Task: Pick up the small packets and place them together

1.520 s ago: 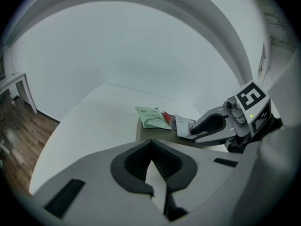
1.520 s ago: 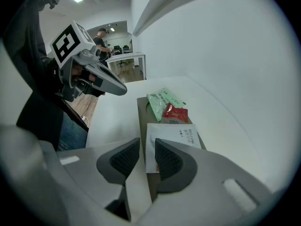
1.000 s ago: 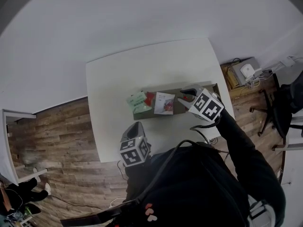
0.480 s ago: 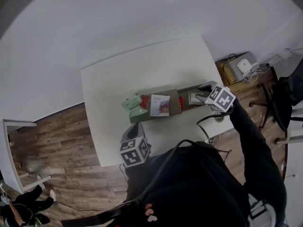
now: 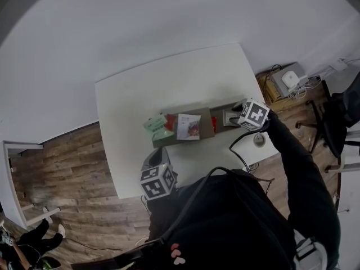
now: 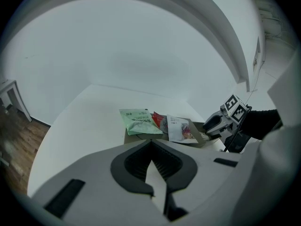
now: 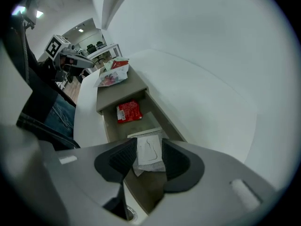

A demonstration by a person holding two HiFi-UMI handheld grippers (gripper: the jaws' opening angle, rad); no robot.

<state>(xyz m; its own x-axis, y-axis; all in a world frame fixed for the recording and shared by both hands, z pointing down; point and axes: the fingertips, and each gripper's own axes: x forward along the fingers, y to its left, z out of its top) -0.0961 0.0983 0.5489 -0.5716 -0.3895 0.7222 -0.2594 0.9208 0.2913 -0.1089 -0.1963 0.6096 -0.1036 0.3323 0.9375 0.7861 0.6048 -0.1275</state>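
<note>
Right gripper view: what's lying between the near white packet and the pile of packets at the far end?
One small red packet, flat on the tray floor, shows there in the right gripper view.

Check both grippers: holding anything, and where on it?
Nothing gripped. Right gripper jaws have just been opening; the white packet lies between them, released. Left gripper is shut, empty.

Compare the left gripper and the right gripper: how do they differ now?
On the left gripper the jaws are together and empty. On the right gripper they stand apart, have just been opening, and a white packet lies between them. The left gripper hovers at the near edge of the table, while the right gripper points down into the tray. Both are above the same table.
</note>
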